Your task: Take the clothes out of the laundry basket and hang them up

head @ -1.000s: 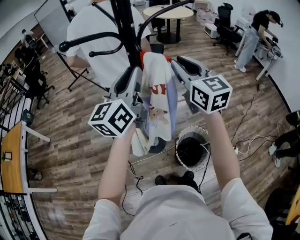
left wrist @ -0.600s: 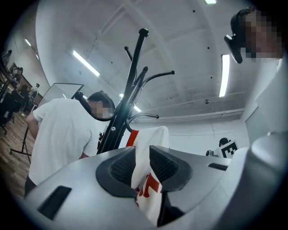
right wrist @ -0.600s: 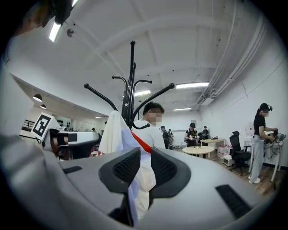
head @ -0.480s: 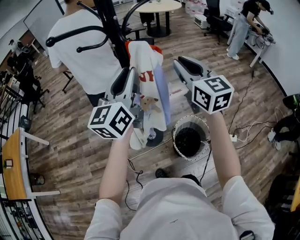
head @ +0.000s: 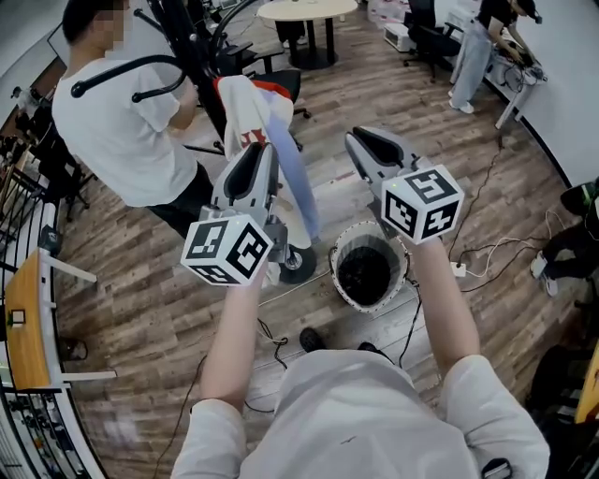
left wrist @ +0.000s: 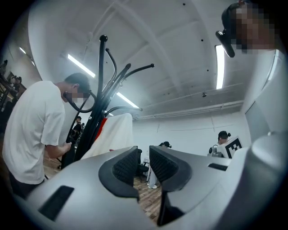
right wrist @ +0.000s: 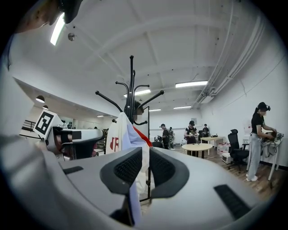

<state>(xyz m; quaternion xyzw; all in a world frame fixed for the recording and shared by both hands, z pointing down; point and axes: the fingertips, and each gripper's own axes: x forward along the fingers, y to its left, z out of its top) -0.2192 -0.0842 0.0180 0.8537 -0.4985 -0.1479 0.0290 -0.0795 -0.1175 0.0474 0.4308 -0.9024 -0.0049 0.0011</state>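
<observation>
A white garment [head: 248, 108] with red print and a pale blue strip hangs on the black coat rack [head: 182, 37]. It shows behind the jaws in the left gripper view [left wrist: 114, 132] and the right gripper view [right wrist: 123, 132]. My left gripper [head: 265, 150] stands just in front of it, open a narrow gap with nothing between the pads [left wrist: 127, 164]. My right gripper [head: 358, 138] is off to the cloth's right, apart from it. Its jaws have just been closing, a slit still shows and they hold nothing. The round mesh laundry basket [head: 335, 281] stands on the floor below, dark inside.
A person in a white shirt [head: 122, 131] stands at the left side of the rack. The rack's round base [head: 298, 265] sits beside the basket. Cables [head: 487, 253] run over the wood floor at right. A round table [head: 309, 11] and another person [head: 468, 47] are at the back.
Both grippers have drawn back and down from the garment, which stays hanging on the rack. The right gripper's jaws have narrowed. The person in white now shows further left.
</observation>
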